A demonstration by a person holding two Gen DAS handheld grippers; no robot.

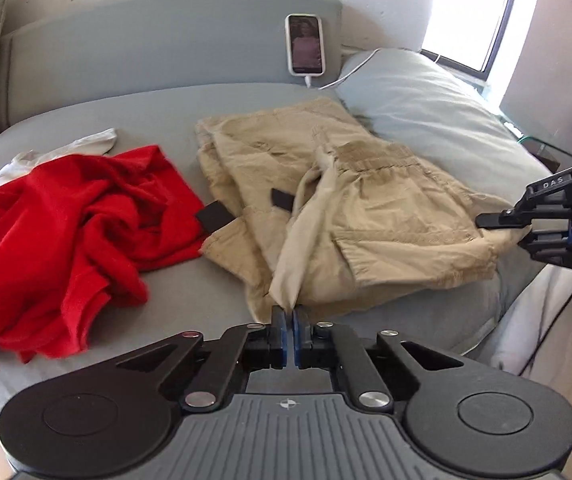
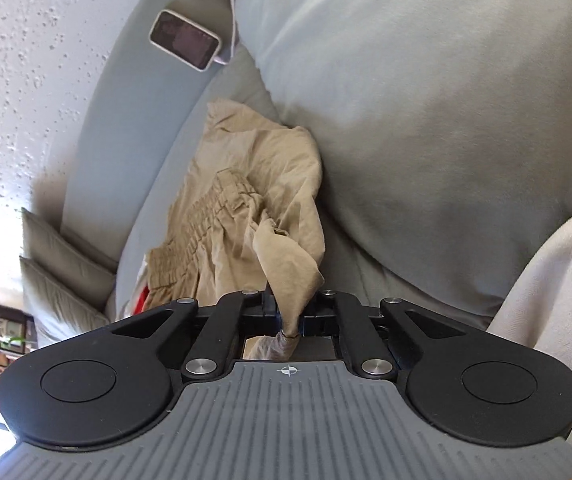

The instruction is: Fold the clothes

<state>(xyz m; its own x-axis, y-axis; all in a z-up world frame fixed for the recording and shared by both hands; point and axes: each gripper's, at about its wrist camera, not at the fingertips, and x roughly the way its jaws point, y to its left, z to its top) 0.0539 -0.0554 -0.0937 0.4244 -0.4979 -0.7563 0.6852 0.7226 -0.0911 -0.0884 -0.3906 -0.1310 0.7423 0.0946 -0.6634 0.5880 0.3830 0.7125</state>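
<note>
Shorts: the tan shorts (image 1: 349,200) lie rumpled across the middle of the bed (image 1: 166,112), filling the centre and right of the left wrist view, waistband bunched near the middle, one edge against the pale pillow (image 1: 425,104) at upper right.
Left gripper: the left gripper (image 1: 289,314), bottom centre, has its jaws pressed narrow on a pale flap of the shorts, drawn up to a point.
Right gripper: the right gripper (image 2: 290,320) has its jaws clamped on a twisted corner of the same shorts; in the left wrist view it shows at the right edge, pinching the hem there.
Other clothes: a red shirt (image 1: 66,232) is crumpled at the left, just beside the shorts, with a white sock (image 1: 66,148) peeking out behind it.
Background: a phone (image 1: 305,45) leans on the headboard at top centre, cable trailing.
Step in hand: both ends are gripped, so this looks like the shorts mid-handling, either being spread flat or carried over into a fold; I can't tell which.
Next move calls for: keeping both pinches firm and moving the two grippers together so the cloth stays taut, and keeping clear of the red shirt.
</note>
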